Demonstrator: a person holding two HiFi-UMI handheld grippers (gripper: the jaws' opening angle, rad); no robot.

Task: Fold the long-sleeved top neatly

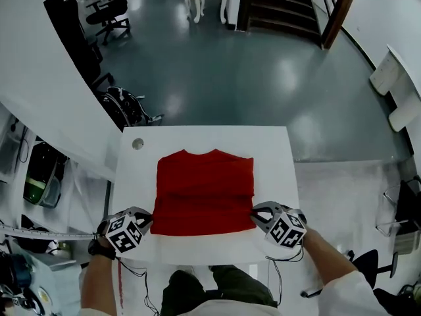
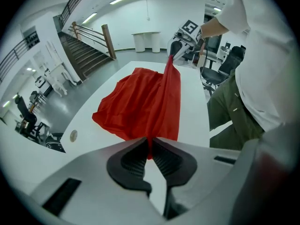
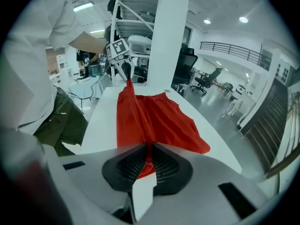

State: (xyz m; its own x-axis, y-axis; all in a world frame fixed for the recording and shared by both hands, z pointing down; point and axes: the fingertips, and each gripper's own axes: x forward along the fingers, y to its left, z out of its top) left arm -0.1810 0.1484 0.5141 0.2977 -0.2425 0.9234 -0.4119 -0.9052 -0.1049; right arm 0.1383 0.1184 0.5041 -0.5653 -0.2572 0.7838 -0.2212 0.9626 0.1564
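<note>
Here, the red long-sleeved fabric top [image 1: 204,189] lies on the white rectangular table [image 1: 273,147], sleeves apparently already folded in, with the left gripper [image 1: 148,220] and right gripper [image 1: 254,216] each clamped on a near corner; the hem-to-collar fold seems not yet made.

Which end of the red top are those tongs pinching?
The near end of the red top, opposite the neckline: left tongs and right tongs each clamp a corner there.

White shirt [image 1: 348,293], olive-green trousers [image 1: 223,285], dark band [image 1: 99,247] on the left wrist
</note>
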